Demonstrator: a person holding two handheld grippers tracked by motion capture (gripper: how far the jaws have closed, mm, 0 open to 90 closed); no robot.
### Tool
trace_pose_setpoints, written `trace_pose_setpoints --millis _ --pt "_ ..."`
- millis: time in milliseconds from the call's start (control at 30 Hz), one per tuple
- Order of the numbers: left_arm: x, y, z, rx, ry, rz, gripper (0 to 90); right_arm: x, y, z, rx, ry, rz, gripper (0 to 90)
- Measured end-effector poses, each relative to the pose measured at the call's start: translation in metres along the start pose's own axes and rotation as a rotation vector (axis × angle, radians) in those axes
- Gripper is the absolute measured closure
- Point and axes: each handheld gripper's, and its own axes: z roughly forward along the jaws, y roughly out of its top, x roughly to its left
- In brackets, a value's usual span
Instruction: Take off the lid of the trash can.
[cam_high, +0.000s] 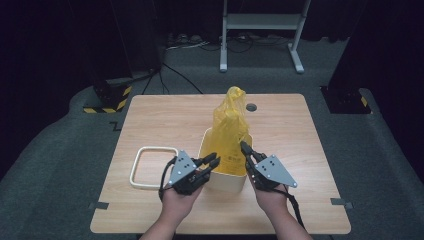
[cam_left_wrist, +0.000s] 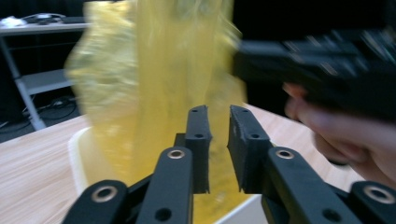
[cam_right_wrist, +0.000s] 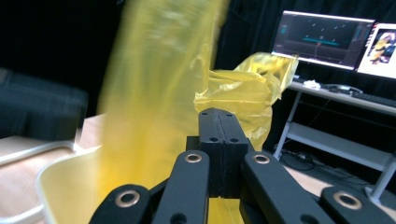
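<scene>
Right hand-held gripper (cam_high: 245, 146) clamped on the yellow bag (cam_high: 229, 131) — left hand-held gripper (cam_high: 214, 161) slightly parted, empty.

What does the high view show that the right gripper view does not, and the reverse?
High view: the table's round hole behind the bag, and a yellow-black striped base on the floor. Right gripper view: lit monitors on a desk, and the right gripper close up, jaws pressed together. Both: the yellow bag rising from the cream bin.
</scene>
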Motion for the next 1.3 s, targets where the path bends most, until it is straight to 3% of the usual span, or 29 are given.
trace_pose_setpoints --millis 167,333,433,500,533,567,600,667,833,967,1067,1300 --pt "0.026 0.002 -0.016 -0.044 0.069 -0.08 73.1 0.009 -0.013 -0.007 0.031 0.034 -0.03 90.0" --pt "0.044 0.007 -0.017 -0.083 0.102 -0.147 61.2 0.016 -0.016 -0.014 0.038 0.073 -0.083 90.0" --pt "0.049 0.011 -0.011 -0.091 0.093 -0.173 56.6 0.018 -0.017 -0.017 0.039 0.089 -0.094 90.0" --pt "0.052 0.022 -0.005 -0.097 0.096 -0.15 53.6 0.021 -0.018 -0.019 0.047 0.101 -0.094 90.0" --pt "0.056 0.03 -0.002 -0.106 0.092 -0.178 50.3 0.023 -0.019 -0.019 0.05 0.109 -0.097 90.0" --pt "0.06 0.036 0.001 -0.124 0.059 -0.216 50.2 0.025 -0.019 -0.02 0.055 0.115 -0.105 90.0" --pt "0.061 0.041 0.006 -0.123 0.034 -0.226 50.9 0.027 -0.02 -0.021 0.056 0.119 -0.112 90.0" --pt "0.051 0.047 0.019 -0.084 0.016 -0.172 50.0 0.031 -0.021 -0.022 0.054 0.123 -0.131 90.0" --pt "0.037 0.03 0.03 -0.031 -0.065 -0.188 47.5 0.029 -0.022 -0.021 0.063 0.107 -0.123 90.0" --pt "0.021 0.014 0.026 0.024 -0.109 -0.153 46.9 0.022 -0.022 -0.021 0.061 0.08 -0.109 90.0" --pt "0.013 0.006 0.022 0.036 -0.11 -0.126 47.0 0.016 -0.02 -0.019 0.058 0.045 -0.085 90.0" --pt "0.004 -0.007 0.029 0.089 -0.14 -0.122 47.5 0.007 -0.01 -0.01 0.024 0.008 -0.037 90.0"
